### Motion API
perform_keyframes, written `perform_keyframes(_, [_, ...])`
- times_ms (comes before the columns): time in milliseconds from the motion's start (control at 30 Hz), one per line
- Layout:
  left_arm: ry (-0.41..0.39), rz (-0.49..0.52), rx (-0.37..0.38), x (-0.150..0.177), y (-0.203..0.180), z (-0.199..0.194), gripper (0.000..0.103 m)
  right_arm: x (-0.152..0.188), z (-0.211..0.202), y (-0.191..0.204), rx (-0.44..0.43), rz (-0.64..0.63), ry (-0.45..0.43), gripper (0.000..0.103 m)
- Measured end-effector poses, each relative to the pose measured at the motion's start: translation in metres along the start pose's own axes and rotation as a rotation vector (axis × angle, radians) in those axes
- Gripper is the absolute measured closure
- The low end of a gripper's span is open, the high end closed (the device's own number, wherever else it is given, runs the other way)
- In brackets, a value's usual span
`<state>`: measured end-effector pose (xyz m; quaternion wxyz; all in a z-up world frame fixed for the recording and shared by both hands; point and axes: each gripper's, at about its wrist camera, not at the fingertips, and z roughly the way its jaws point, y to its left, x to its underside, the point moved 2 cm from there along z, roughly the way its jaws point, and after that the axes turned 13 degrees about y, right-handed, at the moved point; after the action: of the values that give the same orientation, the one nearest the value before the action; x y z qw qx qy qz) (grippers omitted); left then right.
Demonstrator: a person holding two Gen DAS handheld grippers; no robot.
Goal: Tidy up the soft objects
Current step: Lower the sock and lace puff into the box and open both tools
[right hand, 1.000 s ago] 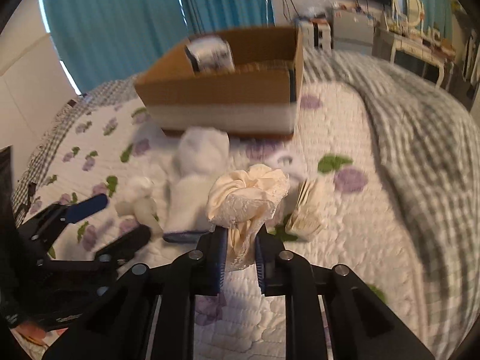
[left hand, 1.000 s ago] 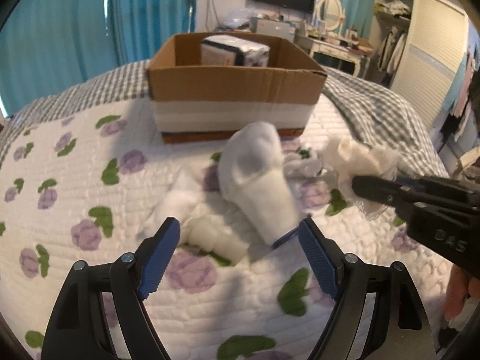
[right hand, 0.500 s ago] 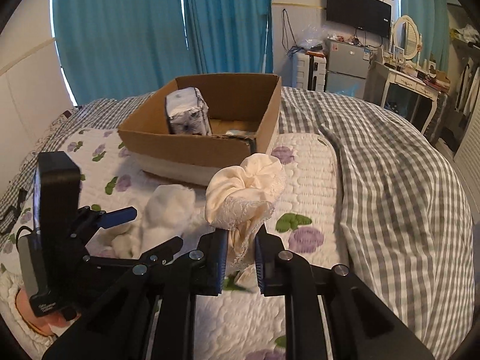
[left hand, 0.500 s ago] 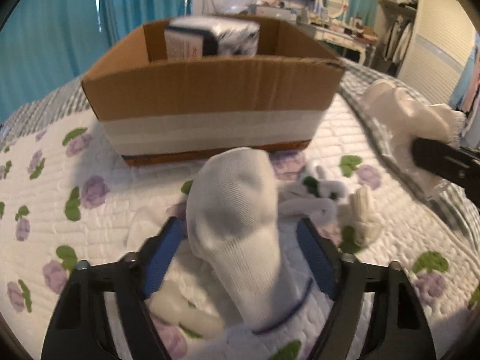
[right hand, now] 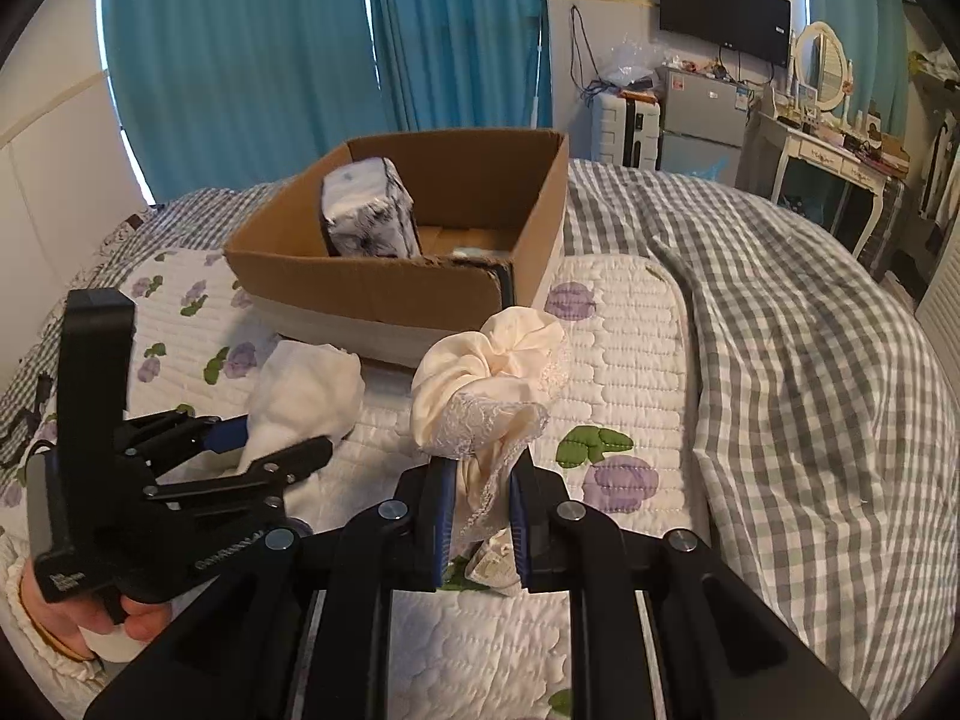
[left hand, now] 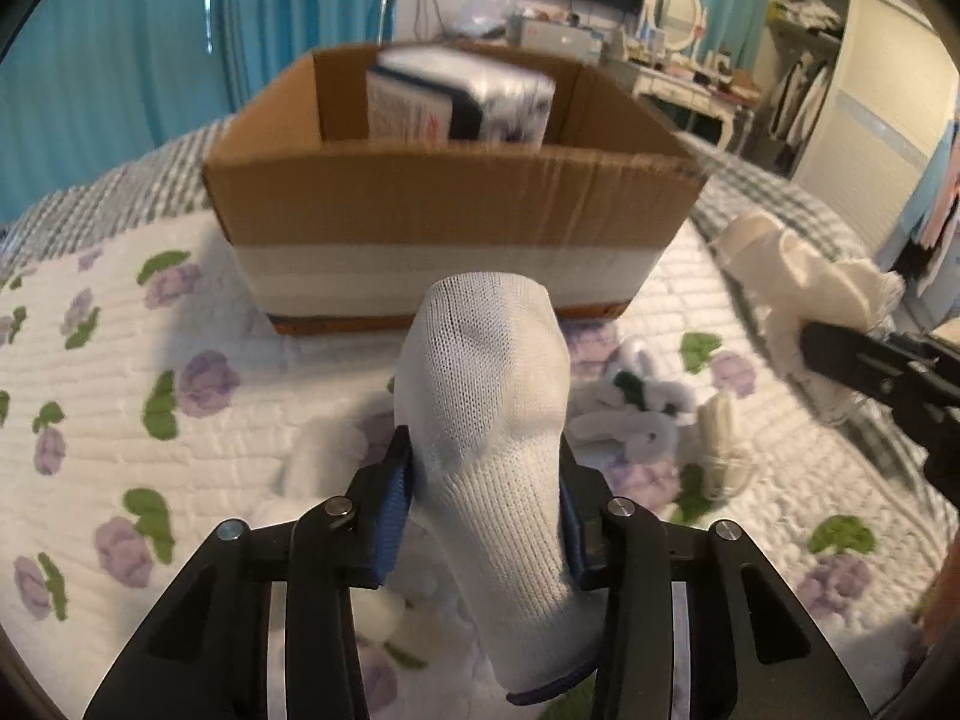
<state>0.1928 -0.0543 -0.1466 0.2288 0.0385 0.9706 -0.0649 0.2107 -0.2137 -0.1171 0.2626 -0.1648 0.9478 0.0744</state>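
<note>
Gripping one sock [left hand: 489,420] (left), one cloth [right hand: 486,384] (right).

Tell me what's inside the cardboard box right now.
Inside the box a wrapped, dark-patterned white pack stands against the left wall. Beside it lies bare cardboard floor with something small and pale at the front; the near wall hides most of it.

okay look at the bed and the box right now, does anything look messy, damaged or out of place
A few small things. The cardboard box has a ragged, torn top edge at its near corner. Small soft items lie loose on the floral quilt in front of it, unsorted. Inside, the wrapped pack stands tilted rather than flat.
</note>
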Motion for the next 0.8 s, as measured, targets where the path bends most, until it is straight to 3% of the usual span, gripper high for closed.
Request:
perform_keyframes(167, [-0.074,0.019,0.004,0.008,0.001,-0.051,0.063,-0.002,-0.033,0.013,0.015,-0.02,-0.041,0.087])
perform_keyframes(433, [-0.19,0.035,-0.009,-0.007,0.003,-0.118,0.063,-0.022,-0.099,0.041,0.021,-0.065,-0.143,0.087])
perform_keyframes(667, [-0.253,0.031,-0.019,-0.045,0.018,-0.144,0.063,-0.057,-0.122,0.05,0.019,-0.088,-0.195,0.087])
perform_keyframes(800, [-0.269,0.052,-0.067,-0.079,0.023,-0.134,0.063,-0.089,-0.113,0.049,0.021,-0.096,-0.204,0.087])
